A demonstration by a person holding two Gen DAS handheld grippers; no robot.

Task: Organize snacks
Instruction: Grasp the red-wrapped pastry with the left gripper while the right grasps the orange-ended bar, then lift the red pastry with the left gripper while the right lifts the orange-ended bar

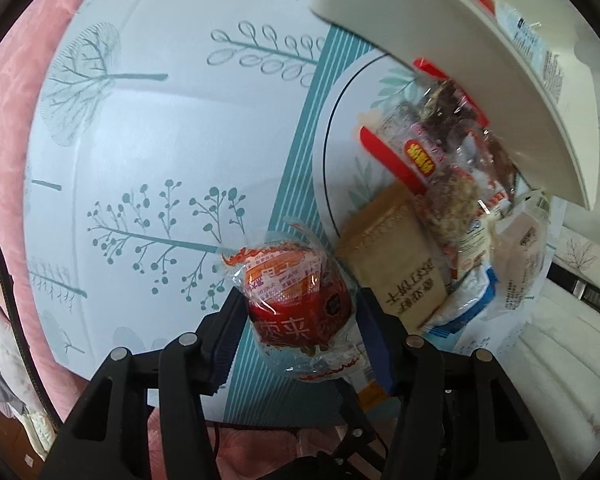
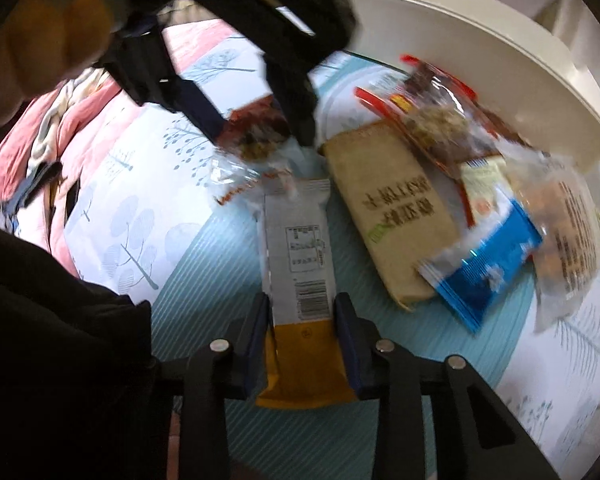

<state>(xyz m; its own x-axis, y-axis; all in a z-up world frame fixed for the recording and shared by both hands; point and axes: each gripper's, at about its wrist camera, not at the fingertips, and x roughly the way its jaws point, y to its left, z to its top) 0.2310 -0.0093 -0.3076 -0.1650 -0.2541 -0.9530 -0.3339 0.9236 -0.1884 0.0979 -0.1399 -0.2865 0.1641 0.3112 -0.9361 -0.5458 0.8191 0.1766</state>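
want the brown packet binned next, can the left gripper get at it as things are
Probably not yet: the left gripper is shut on the red snack pack. The brown packet lies just beside it, top bare, though other wrappers overlap its far edge.

My left tongs (image 1: 300,320) are matte black angular plastic arms with round silver screw heads at the joints and dark blue ribbed pads (image 1: 225,346) inside. My right tongs (image 2: 302,340) match: black arms, silver screws, blue pads. A black sleeve (image 2: 48,344) shows, and blurred bare fingers (image 2: 56,36).
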